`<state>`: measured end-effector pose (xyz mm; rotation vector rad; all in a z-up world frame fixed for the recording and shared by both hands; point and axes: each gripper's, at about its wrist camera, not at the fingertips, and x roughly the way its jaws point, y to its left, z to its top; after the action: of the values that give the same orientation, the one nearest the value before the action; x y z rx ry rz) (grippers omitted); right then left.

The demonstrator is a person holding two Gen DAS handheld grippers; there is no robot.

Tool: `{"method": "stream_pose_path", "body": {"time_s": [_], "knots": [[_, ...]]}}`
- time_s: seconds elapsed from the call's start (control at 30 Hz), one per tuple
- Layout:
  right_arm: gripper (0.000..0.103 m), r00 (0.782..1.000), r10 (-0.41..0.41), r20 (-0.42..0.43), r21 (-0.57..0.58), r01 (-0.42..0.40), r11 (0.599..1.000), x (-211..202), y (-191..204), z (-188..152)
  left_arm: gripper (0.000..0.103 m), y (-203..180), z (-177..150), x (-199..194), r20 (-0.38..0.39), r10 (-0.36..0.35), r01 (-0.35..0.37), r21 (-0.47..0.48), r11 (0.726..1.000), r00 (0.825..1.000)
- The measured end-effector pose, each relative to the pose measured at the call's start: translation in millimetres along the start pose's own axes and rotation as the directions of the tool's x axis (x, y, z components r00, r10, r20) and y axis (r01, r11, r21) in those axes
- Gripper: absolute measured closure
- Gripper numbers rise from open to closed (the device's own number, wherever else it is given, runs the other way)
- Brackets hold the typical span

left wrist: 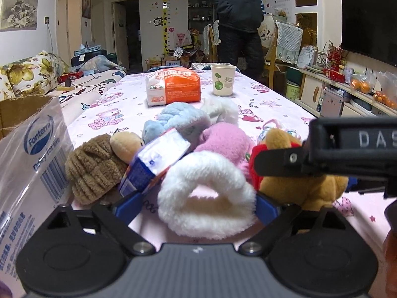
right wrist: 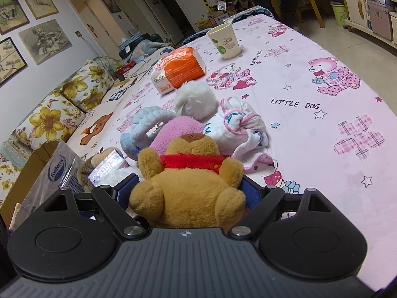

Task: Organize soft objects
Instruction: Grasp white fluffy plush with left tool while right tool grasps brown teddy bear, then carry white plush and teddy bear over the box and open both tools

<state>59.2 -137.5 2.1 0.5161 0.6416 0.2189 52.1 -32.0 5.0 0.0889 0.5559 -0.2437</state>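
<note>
From the left wrist view, we saw our left gripper (left wrist: 198,204) low in the frame, its blue-padded jaws spread wide on either side of a fluffy white looped headband (left wrist: 207,198) lying on the pink cartoon-print tablecloth (left wrist: 280,96); the pads did not visibly press on it. Left of centre lay a brown knitted plush (left wrist: 93,167) and a blue-and-white tissue packet (left wrist: 156,160), with a pale blue fuzzy headband (left wrist: 177,120) and a pink fleecy piece (left wrist: 225,140) behind. At the left edge stood a plastic-wrapped cardboard box (left wrist: 29,154). Towards the top centre sat an orange-and-white paper pack (left wrist: 173,87) and a paper cup (left wrist: 223,79). Our right gripper's black body (left wrist: 347,149) crossed the right side. From the right wrist view, our right gripper (right wrist: 188,193) sat low at centre with its jaws around a tan plush bear in a red shirt (right wrist: 191,181); the pads lay against its flanks, clenched on it. Beyond it, right of centre, was a white patterned cloth bundle (right wrist: 240,126).
</note>
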Motion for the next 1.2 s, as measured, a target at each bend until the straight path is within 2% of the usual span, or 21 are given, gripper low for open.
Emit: {"method": "stream_pose_path", "body": {"time_s": [0.1,0.3,0.4,0.63,0.83,1.2], "knots": [[0.000,1.000,-0.007,-0.006,0.002,0.007,1.000,1,0,0,0.026,2,2,3,-0.010,-0.017,0.016,-0.011,1.000,1.000],[0.000,1.000,0.000,-0.018,0.018,0.000,1.000,4,0,0,0.042,6,6,5,-0.010,-0.034,0.034,-0.025,0.999,0.999],[0.005,1.000,0.013,-0.026,0.021,-0.013,1.000,5,2,0,0.051,9,6,2,-0.002,-0.042,0.042,-0.040,0.998,0.999],[0.009,1.000,-0.005,-0.016,-0.003,0.005,1.000,2,6,0,0.071,15,9,-3,0.015,-0.042,0.043,-0.057,0.997,0.999],[0.010,1.000,-0.011,0.012,-0.020,0.012,1.000,-6,8,0,0.077,19,8,-10,0.019,-0.030,0.031,-0.051,0.998,0.999],[0.010,0.999,-0.019,0.045,-0.058,0.022,0.998,-14,10,2,0.078,29,12,-42,0.087,-0.047,0.051,-0.049,0.997,0.995]]}}
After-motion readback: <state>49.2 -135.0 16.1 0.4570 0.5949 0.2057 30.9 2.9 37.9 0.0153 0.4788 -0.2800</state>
